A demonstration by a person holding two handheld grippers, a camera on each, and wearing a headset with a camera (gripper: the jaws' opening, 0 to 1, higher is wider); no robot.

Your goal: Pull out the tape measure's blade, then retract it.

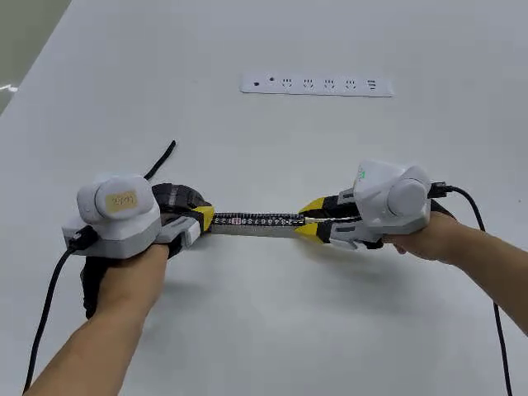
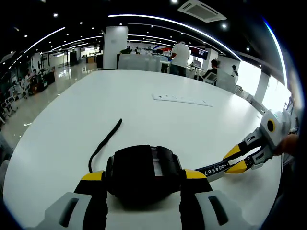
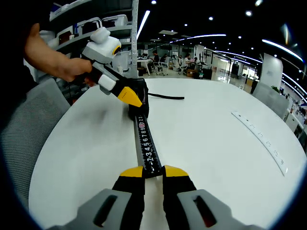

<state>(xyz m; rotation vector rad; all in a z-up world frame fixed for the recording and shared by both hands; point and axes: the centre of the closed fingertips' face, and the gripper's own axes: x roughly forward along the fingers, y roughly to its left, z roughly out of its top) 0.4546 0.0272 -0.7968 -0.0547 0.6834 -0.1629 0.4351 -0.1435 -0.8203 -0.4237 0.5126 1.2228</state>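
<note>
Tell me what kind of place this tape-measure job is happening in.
Probably an open-plan office: a big white table with a power strip, people at desks behind it, and strip lights on the ceiling.

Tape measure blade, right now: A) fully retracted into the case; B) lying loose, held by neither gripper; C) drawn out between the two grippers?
C: the blade runs from the case held in the left gripper to the right gripper, shut on its tip.

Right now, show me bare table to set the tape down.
Bare table between the power strip and the blade; more on the near side of the blade. Crowded in the middle: left gripper on the case, right gripper on the blade tip.
</note>
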